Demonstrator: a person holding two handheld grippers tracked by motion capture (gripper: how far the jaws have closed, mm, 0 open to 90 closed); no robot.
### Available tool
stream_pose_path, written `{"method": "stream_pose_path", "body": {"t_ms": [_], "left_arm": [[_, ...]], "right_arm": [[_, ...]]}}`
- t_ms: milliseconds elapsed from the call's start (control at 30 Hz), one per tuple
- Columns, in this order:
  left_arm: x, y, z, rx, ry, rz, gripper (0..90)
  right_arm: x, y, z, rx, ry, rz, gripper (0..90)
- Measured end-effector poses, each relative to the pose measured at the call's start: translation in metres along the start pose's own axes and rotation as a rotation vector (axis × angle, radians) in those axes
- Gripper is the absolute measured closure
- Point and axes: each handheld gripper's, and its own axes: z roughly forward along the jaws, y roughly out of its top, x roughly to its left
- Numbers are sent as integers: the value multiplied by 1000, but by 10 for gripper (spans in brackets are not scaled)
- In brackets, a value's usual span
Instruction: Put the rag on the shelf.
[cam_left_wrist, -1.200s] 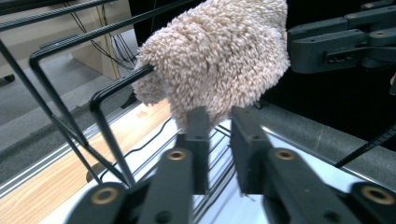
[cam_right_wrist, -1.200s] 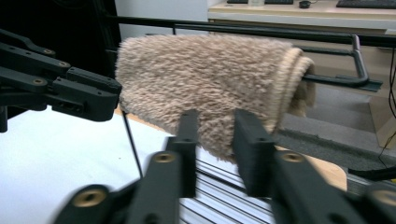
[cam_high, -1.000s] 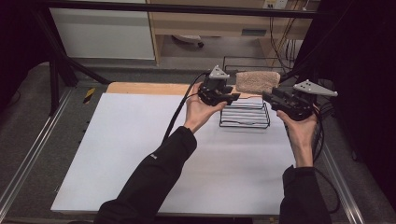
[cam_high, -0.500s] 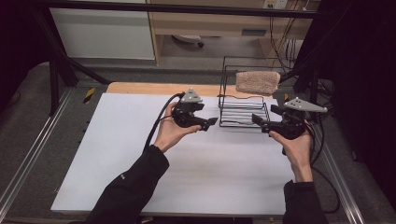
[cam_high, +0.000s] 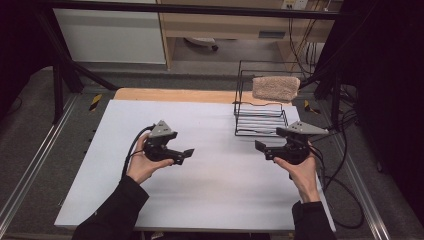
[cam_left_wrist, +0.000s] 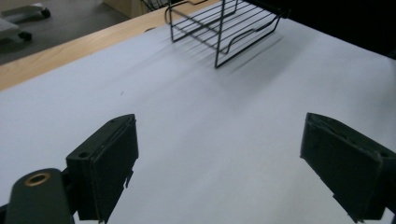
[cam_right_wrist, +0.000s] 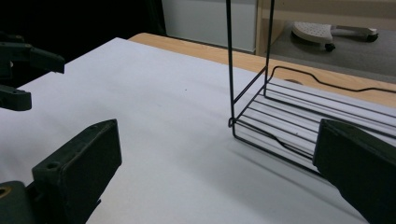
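Retreat from the rack (cam_high: 260, 107) — towel (cam_high: 275, 87) draped on its top, ahead of both tools. Left gripper (cam_high: 186, 154) and right gripper (cam_high: 261, 146): jaws just spread, nothing between. Best keep clear of the wires.

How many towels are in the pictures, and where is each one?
1. The folded beige towel lies on the upper level of the black wire rack at the far right of the table. More could be hidden, but none shows.

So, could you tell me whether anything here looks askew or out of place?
Nothing stands out. The wire rack stands upright at the table's far right, a folded towel lies on its top shelf, and both grippers are open and empty.
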Motion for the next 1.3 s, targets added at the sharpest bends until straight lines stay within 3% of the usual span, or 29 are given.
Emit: {"method": "stream_pose_path", "body": {"t_ms": [267, 533, 800, 1033, 1300], "left_arm": [[20, -50, -31, -5, 47, -44, 114], [26, -88, -47, 27, 72, -61, 114], [29, -109, -59, 41, 86, -68, 114], [32, -122, -67, 38, 102, -63, 114], [37, -131, -70, 45, 103, -87, 114]], "right_arm": [[-4, -37, 6, 59, 26, 27, 7], [-7, -69, 6, 117, 63, 33, 6], [-12, -96, 2, 184, 82, 25, 6], [-17, -112, -9, 187, 89, 33, 6], [-19, -119, -10, 200, 90, 39, 6]]}}
